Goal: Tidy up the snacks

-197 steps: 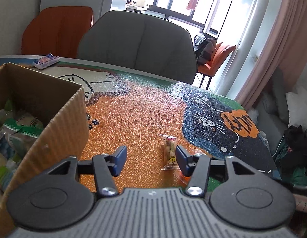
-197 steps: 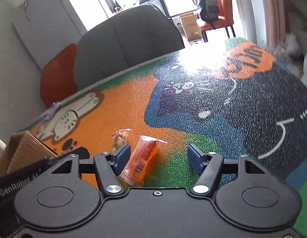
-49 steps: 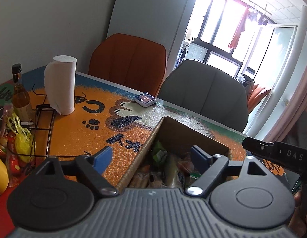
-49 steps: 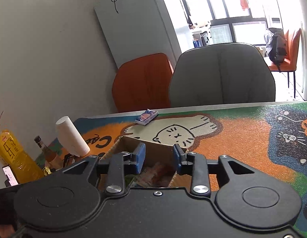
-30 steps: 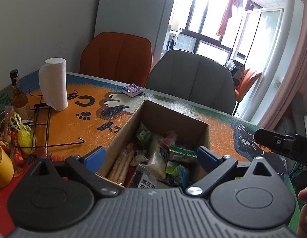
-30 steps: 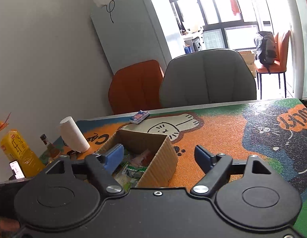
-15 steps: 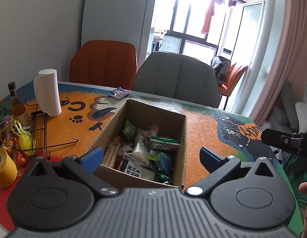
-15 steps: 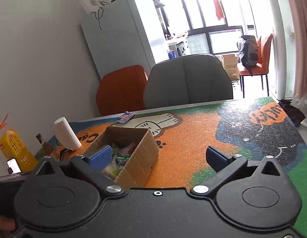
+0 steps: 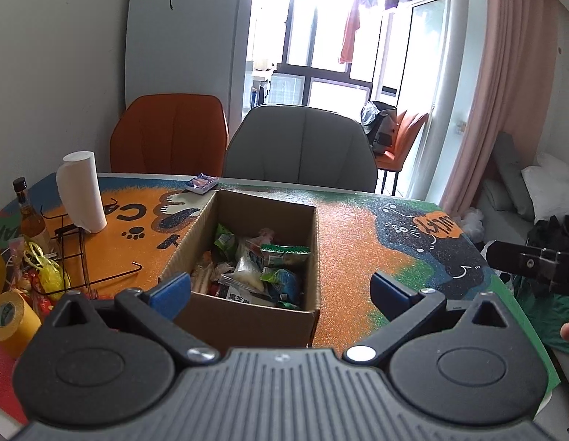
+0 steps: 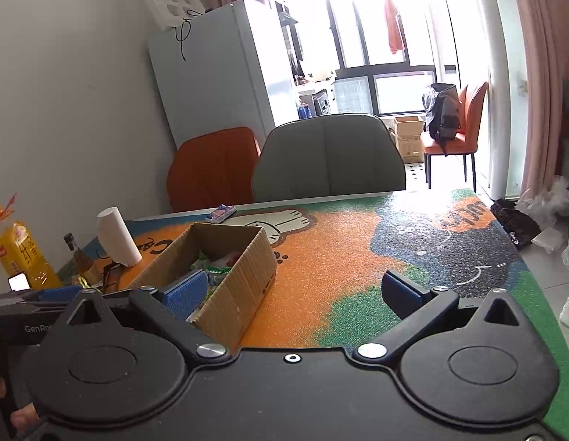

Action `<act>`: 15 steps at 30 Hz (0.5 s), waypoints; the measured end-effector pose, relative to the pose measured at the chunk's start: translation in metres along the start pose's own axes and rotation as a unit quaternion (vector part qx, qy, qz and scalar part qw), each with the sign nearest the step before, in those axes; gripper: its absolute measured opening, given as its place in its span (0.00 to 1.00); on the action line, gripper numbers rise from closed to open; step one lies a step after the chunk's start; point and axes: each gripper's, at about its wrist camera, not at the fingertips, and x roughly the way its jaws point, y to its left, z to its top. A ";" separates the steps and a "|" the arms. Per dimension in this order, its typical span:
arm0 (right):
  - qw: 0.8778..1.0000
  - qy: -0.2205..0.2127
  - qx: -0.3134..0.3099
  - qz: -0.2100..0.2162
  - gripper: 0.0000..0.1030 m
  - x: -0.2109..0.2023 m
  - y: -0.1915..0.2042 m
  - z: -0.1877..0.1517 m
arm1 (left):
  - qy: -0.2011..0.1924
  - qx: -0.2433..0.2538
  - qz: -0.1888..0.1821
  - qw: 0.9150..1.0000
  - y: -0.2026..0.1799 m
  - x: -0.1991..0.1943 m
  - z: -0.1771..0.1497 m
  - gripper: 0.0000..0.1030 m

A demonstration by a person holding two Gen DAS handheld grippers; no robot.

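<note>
A: What does the left wrist view give that the right one does not?

B: It looks straight down into the cardboard box (image 9: 247,316), so the snack packets (image 9: 255,264) show plainly: green wrappers, a clear bag with white contents, pale sticks along the left wall, all heaped loosely. It also shows the yellow tape roll (image 9: 12,318) and a wire rack (image 9: 75,253) by the bench's left edge.

A: And the right wrist view?

B: It sees the box (image 10: 244,286) from the side, its corrugated wall toward the camera, with only a few packets (image 10: 214,262) peeking over the rim. It alone shows the yellow juice bottle (image 10: 21,253) and a lit phone (image 10: 18,281) at the left edge. The paper towel roll (image 10: 117,237) and the small blue packet (image 10: 220,213) near the far edge show in both.

A: Where does the box sit against the fingers?

B: For the left gripper (image 9: 281,290), it lies between the two blue fingers and just ahead of them. For the right gripper (image 10: 295,290), it is off toward the left finger, which overlaps its near corner in the picture; orange bench (image 10: 339,257) lies ahead of the right finger.

A: State of the fingers?

B: Both pairs are spread wide and hold nothing.
</note>
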 end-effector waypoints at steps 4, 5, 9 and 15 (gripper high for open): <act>1.000 -0.003 -0.003 -0.006 1.00 -0.014 0.001 -0.005 | 0.000 0.010 -0.009 1.000 -0.003 -0.012 -0.006 1.00; 1.000 -0.003 -0.002 -0.008 1.00 -0.018 0.001 -0.006 | -0.002 0.015 -0.010 1.000 -0.004 -0.016 -0.007 1.00; 1.000 -0.008 -0.002 -0.012 1.00 -0.032 0.001 -0.011 | -0.011 0.014 -0.018 1.000 -0.003 -0.030 -0.013 1.00; 1.000 -0.012 -0.013 -0.010 1.00 -0.048 0.006 -0.013 | -0.018 0.021 -0.016 0.999 -0.004 -0.047 -0.017 1.00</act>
